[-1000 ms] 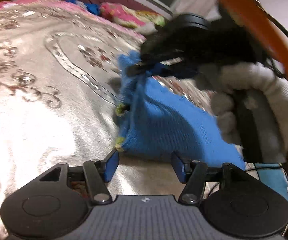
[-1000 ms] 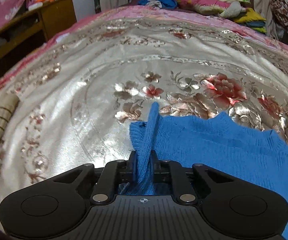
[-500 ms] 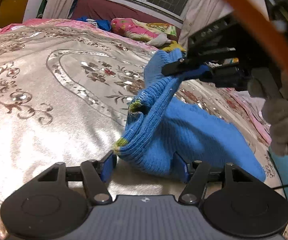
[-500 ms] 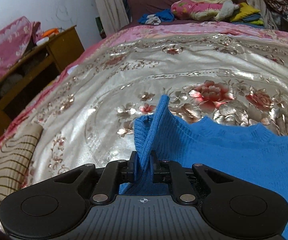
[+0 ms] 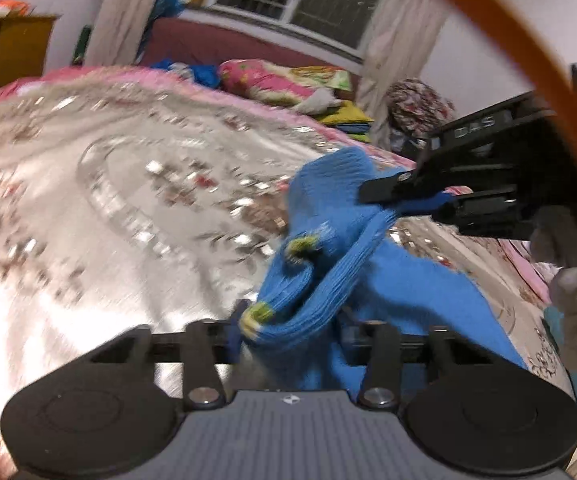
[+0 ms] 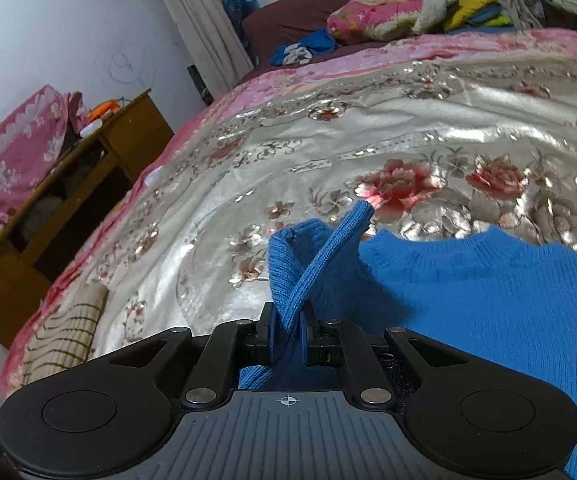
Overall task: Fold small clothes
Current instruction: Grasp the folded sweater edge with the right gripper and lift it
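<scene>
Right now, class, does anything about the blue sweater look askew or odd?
Yes: the blue sweater is bunched, not flat. The right claw pinches a twisted ribbed edge, lifting it off the bedspread.

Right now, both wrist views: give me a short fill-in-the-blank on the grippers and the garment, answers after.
1. The right gripper is shut on a ribbed edge of the ____ knit sweater.
2. The left gripper has sweater fabric between its fingers, which stand ____.
3. The sweater lies partly on a shiny floral ____.
4. Small trim spots on the sweater are yellow-____.

Answers: blue; apart; bedspread; green
</scene>
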Demonstrator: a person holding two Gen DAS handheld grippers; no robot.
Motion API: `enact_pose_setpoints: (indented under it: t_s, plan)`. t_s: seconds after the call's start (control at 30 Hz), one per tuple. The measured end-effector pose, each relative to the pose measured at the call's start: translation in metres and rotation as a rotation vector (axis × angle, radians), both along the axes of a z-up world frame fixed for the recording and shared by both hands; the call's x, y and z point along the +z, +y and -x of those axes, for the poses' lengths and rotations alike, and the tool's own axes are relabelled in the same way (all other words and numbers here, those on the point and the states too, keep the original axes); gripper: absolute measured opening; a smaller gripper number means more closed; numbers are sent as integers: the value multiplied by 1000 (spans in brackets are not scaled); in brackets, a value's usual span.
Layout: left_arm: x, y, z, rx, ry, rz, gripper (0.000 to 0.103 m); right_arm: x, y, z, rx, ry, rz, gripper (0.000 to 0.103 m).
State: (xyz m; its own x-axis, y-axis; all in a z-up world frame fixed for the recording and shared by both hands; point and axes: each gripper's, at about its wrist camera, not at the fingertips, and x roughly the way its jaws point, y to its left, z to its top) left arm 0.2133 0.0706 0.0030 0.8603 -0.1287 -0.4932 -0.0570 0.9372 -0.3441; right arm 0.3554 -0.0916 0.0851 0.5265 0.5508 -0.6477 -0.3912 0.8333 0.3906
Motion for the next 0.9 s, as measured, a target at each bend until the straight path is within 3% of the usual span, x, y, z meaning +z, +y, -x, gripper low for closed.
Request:
enact_pose_setpoints:
  t_s: [0.03, 0.1, 0.47, 0.63, 0.9]
  plan:
    - [4, -5, -2, -17, -2, -8, 27, -1, -4, -1, -5, 5, -7, 11]
    - [11, -14, -4, -55, -8, -8, 24, -1, -12, -2, -16, 9, -20, 11]
    - [50, -87, -24, -241, -78, -1, 22, 17, -87, -13, -104, -29, -114, 11]
    - [52, -127, -40, -309, -70, -11, 22, 20, -131, -19, -160, -46, -130, 11]
    - [42, -177, -51, -372, -27, -19, 22, -3, -188, -30, -231, -25, -148, 11]
